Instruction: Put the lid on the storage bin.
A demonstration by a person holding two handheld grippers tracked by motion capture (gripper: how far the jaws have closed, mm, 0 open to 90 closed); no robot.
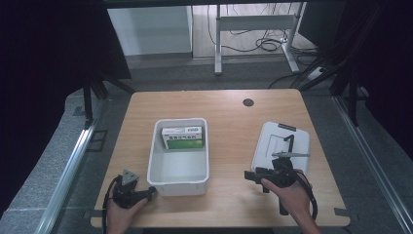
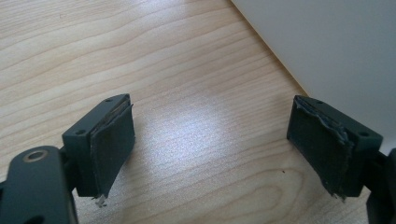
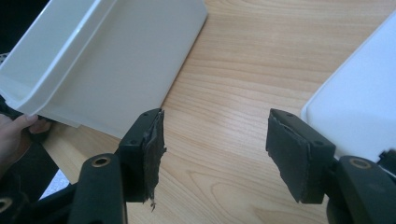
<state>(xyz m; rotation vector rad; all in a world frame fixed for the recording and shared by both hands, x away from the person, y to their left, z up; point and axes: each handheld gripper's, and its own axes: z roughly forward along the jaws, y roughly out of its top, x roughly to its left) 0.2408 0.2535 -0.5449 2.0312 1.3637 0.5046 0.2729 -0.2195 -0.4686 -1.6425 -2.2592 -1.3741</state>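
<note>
A white open bin (image 1: 179, 171) stands mid-table with a green and white box (image 1: 182, 137) lying at its far end. A white lid (image 1: 272, 141) lies flat to the right of the bin, with a black mark (image 1: 289, 142) on top. My left gripper (image 1: 150, 192) rests low by the bin's near left corner, open and empty. In the left gripper view, its pads (image 2: 112, 140) frame bare wood, with the bin wall (image 2: 327, 51) close on the right. My right gripper (image 1: 252, 175) is open between the bin (image 3: 116, 60) and the lid (image 3: 359, 102), holding nothing.
The wooden table (image 1: 229, 114) has a round dark grommet (image 1: 248, 102) near its far edge. Metal rails run along both sides of the table. A desk frame (image 1: 253, 29) and cables stand on the floor beyond. A hand (image 3: 14, 135) shows past the bin's corner.
</note>
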